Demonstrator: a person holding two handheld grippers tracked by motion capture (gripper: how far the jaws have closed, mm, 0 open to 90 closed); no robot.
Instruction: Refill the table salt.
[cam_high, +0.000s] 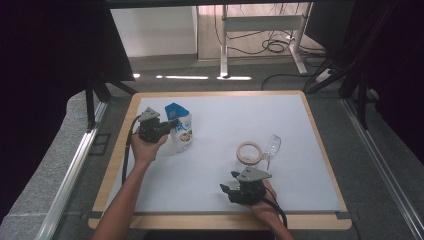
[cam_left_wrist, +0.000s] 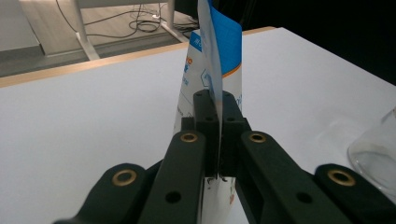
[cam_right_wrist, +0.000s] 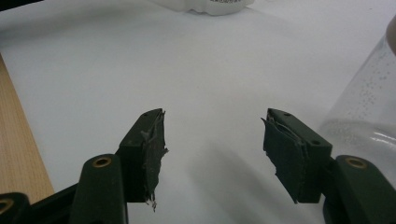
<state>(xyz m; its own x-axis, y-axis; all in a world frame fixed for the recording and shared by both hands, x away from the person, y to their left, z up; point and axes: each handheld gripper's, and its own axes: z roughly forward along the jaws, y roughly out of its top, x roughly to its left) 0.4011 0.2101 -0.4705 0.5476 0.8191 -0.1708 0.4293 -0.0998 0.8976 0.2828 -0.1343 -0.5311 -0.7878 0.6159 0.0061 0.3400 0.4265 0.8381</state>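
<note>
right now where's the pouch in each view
high view: the pouch stands left of centre on the table, pinched by the left gripper.
left gripper view: centre, its edge clamped between the jaws, rising to the top.
right gripper view: its white base at the top edge.
shared landmark: the glass, low right of the pouch.

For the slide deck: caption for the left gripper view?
Left gripper clamped on the upright blue-and-white pouch's edge.
</note>
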